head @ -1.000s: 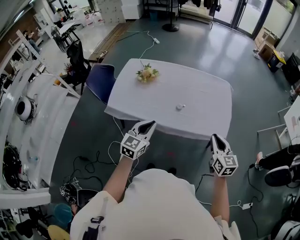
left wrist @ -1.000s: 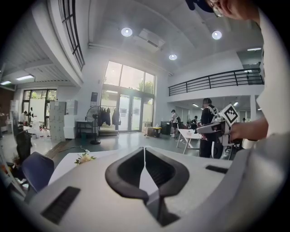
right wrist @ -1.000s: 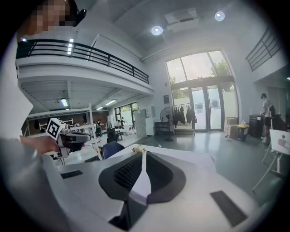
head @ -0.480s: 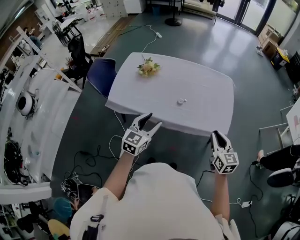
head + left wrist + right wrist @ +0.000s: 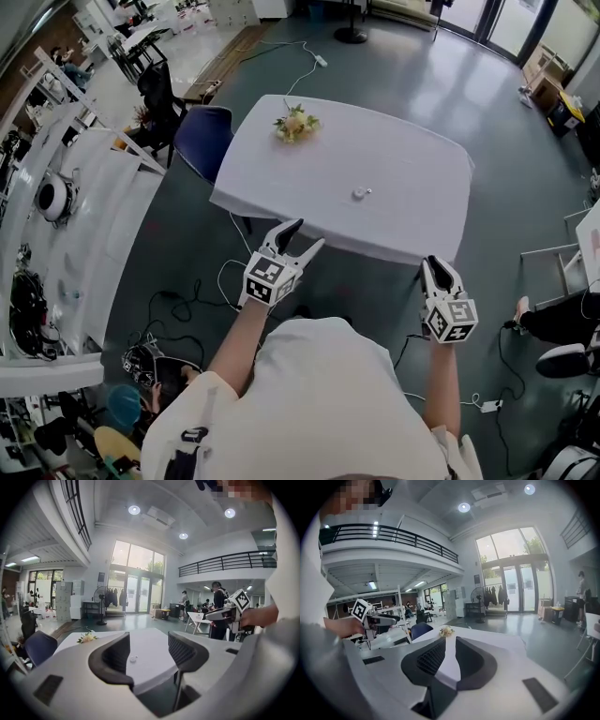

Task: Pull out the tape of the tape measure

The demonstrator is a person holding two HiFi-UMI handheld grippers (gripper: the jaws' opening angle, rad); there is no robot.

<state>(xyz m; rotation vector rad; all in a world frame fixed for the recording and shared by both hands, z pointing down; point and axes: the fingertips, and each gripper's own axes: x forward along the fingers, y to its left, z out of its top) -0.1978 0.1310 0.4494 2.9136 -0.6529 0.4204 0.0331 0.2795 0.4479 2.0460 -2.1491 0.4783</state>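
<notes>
The tape measure [image 5: 360,193] is a small white round thing lying alone near the middle of the white table [image 5: 412,141]; in the left gripper view the tape measure [image 5: 133,658] shows far off between the jaws. My left gripper [image 5: 302,236] hangs short of the table's near edge, its jaws opening wide with nothing between them [image 5: 149,640]. My right gripper [image 5: 434,265] hovers below the table's near right corner. Its jaws [image 5: 450,639] stand a narrow gap apart and hold nothing. Both are well short of the tape measure.
A small bunch of flowers [image 5: 295,122] lies at the table's far left. A blue chair [image 5: 202,150] stands at the left side. Cables trail on the dark floor [image 5: 187,319] below me. White benches with gear [image 5: 66,216] fill the left.
The left gripper's jaws went from shut to wide open while it rose slightly toward the table edge. The right gripper barely moved.
</notes>
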